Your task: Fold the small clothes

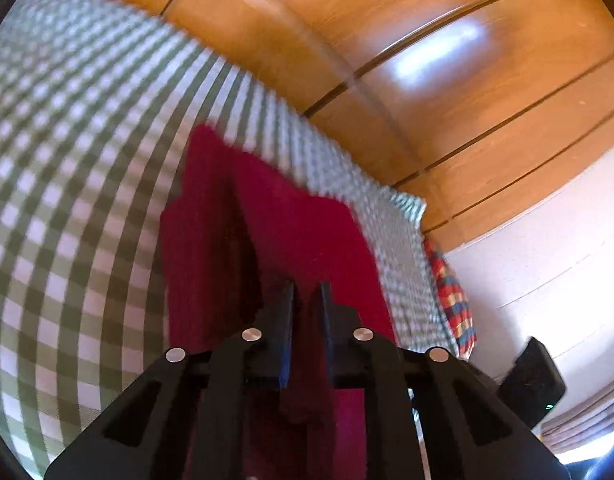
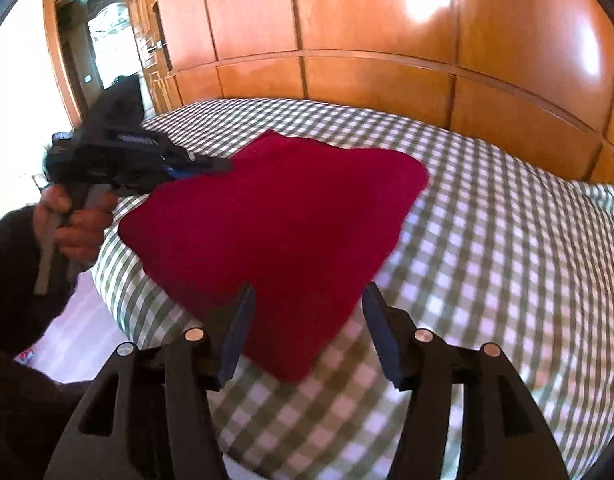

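Observation:
A dark red cloth lies folded on the green-and-white checked bed, one corner pointing toward the right wrist camera. My right gripper hovers open over that near corner, with its fingers apart and no cloth pinched. My left gripper, held by a hand, reaches the cloth's far left edge. In the left wrist view the left gripper has its jaws nearly together with a fold of the red cloth between them.
A wooden wardrobe wall runs behind the bed. An open doorway is at the far left. A red, blue and yellow checked fabric lies past the bed's edge. A black object shows at lower right.

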`<state>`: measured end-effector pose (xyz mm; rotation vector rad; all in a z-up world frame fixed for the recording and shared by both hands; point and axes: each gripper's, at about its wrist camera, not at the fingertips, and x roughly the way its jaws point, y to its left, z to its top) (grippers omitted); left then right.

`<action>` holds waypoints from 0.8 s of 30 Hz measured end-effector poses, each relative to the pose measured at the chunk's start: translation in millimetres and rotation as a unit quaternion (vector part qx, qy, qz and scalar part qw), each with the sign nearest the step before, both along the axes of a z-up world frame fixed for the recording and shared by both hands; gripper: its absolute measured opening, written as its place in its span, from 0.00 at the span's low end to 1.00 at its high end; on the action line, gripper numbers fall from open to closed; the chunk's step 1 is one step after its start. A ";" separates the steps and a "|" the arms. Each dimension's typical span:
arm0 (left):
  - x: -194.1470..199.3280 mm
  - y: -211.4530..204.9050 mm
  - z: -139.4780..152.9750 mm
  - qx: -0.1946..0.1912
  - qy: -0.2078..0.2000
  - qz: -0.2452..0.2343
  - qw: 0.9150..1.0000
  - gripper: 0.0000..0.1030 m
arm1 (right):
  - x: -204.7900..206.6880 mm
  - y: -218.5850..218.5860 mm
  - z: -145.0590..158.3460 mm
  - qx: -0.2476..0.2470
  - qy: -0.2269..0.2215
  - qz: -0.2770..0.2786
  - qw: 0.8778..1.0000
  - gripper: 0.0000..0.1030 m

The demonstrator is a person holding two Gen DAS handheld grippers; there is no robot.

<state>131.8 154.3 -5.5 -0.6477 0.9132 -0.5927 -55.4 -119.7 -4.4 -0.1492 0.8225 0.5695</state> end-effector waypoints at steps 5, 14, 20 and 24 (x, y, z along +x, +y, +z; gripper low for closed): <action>-19.1 6.9 22.9 0.044 -0.048 0.019 0.998 0.10 | -6.9 38.2 -11.2 -0.019 -0.021 0.019 0.999 0.57; -7.1 6.3 -14.7 0.134 0.016 0.077 0.988 0.14 | -10.7 63.3 -38.1 -0.072 -0.049 0.011 0.996 0.59; -35.8 -31.8 25.0 0.195 -0.091 0.072 0.974 0.14 | -8.7 54.3 -33.9 -0.056 -0.040 0.016 0.998 0.66; -35.3 -57.1 13.6 0.246 -0.095 0.045 0.963 0.14 | -7.5 35.4 -20.6 -0.003 0.001 0.027 1.000 0.69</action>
